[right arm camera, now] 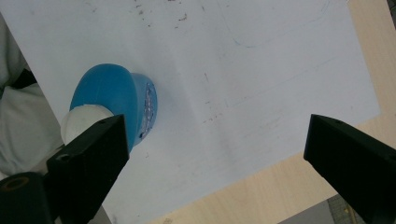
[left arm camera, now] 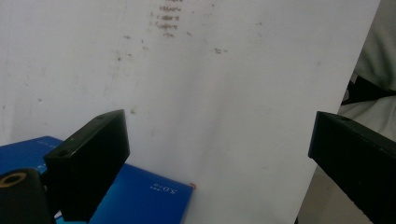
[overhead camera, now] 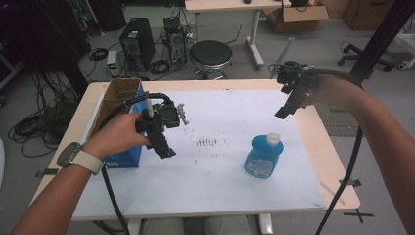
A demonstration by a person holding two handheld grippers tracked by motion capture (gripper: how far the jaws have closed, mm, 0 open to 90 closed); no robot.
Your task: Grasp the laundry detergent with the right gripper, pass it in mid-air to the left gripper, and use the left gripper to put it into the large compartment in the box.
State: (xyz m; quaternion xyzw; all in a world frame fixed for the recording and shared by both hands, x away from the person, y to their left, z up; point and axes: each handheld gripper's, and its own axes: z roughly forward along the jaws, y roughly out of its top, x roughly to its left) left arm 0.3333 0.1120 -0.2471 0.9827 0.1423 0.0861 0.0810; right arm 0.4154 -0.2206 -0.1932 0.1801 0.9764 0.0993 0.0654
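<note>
Right gripper hung w/ jaws spread wide, empty, above the blue bottle, which stood upright on the white sheet. Prob. light, slick, squashy plastic; best taken across the body below the cap.

A black round stool stands on the grey floor just beyond the desk. Left of the stool sit computer towers among tangled cables; right of it stands a white table leg.

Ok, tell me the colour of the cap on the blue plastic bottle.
White cap on the blue plastic bottle; clearest in the high view.
</note>
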